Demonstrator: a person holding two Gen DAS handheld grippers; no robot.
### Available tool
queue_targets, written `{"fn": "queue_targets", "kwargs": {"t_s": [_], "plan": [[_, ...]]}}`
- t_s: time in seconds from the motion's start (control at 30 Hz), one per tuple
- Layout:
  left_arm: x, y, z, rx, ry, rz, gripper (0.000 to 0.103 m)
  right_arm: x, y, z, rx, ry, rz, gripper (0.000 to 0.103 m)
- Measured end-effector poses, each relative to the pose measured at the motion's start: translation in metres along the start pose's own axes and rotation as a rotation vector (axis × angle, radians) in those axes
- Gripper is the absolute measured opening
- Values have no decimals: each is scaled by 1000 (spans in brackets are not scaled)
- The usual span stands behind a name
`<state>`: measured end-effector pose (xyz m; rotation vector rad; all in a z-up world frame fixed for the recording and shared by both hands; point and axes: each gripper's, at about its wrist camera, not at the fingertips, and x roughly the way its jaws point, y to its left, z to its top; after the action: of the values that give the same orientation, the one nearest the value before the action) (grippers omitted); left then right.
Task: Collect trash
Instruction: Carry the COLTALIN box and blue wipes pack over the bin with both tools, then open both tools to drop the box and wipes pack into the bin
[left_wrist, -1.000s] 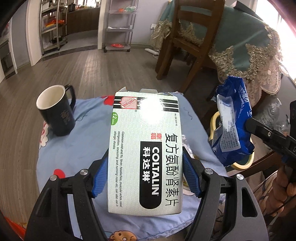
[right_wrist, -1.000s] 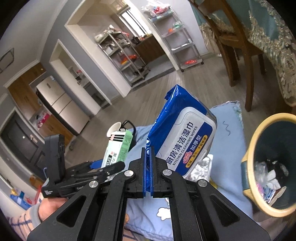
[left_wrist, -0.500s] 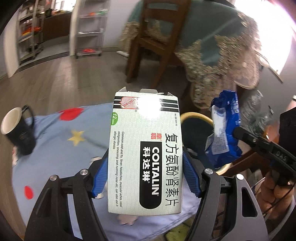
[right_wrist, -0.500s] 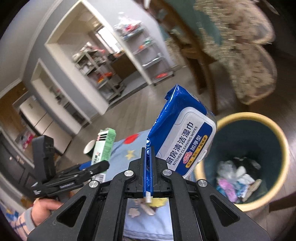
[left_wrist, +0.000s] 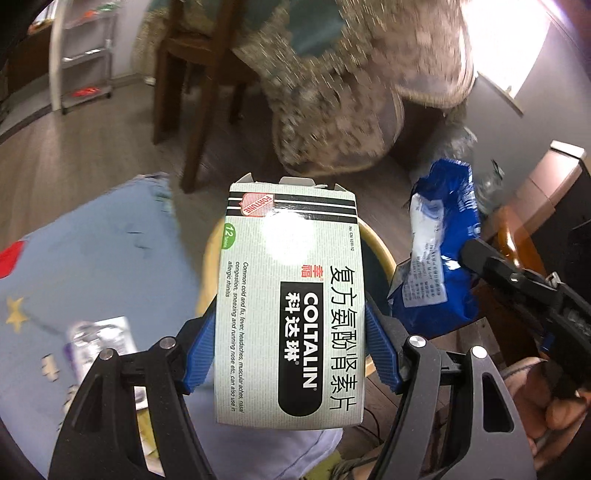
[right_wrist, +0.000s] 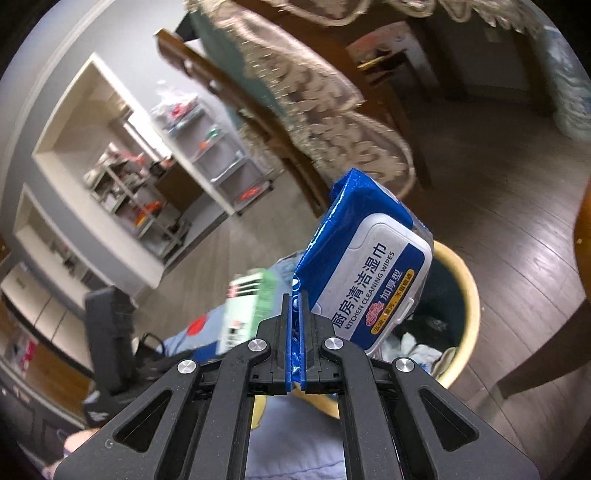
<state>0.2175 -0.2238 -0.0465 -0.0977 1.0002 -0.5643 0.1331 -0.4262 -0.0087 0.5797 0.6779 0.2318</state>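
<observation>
Hovering over the round yellow-rimmed waste bin (right_wrist: 469, 295), dark inside and already holding crumpled scraps, at the edge of the pale blue cartoon-print table cloth (left_wrist: 92, 258). Carrying two pieces of trash toward that opening, judging by how both hang. Gripping the white-and-green cardboard Coltalin medicine box (left_wrist: 291, 306) in the left claw (left_wrist: 290, 350), blue pads pressing its two long sides, long axis running straight out along the fingers, opened flap end pointing away and lying across the bin's rim in the left wrist view. Pinching the blue plastic pack of kitchen cleaning wipes (right_wrist: 365, 273) in the right claw (right_wrist: 297, 328), jaws nearly touching on the thin sealed edge, the pack standing up and leaning right, its bulk directly in front of the bin mouth in the right wrist view. Sitting nearer the opening on the right side, so releasing there first looks the safer order. Holding both tools tilted forward and downward, side by side, the right one seen just right of the box. Risking a miss on the near rim with the box.
</observation>
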Motion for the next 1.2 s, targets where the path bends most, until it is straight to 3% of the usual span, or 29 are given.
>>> {"fn": "queue_targets", "kwargs": {"t_s": [0.23, 0.3, 0.57, 0.87, 1.0, 1.2], "plan": [[45, -1, 0, -17, 60, -13, 71, 3, -14, 3, 40, -15, -45, 4], [44, 2, 0, -19, 57, -1, 77, 8, -18, 4, 50, -6, -50, 4], [4, 38, 3, -69, -20, 45, 80, 28, -23, 2, 62, 44, -75, 4], [-45, 80, -16, -126, -73, 95, 82, 56, -21, -7, 21, 127, -117, 5], [-60, 103, -28, -175, -77, 133, 86, 68, -20, -14, 0, 174, -168, 26], [-73, 135, -48, -231, -57, 196, 86, 65, -13, -20, -18, 171, -165, 36]]}}
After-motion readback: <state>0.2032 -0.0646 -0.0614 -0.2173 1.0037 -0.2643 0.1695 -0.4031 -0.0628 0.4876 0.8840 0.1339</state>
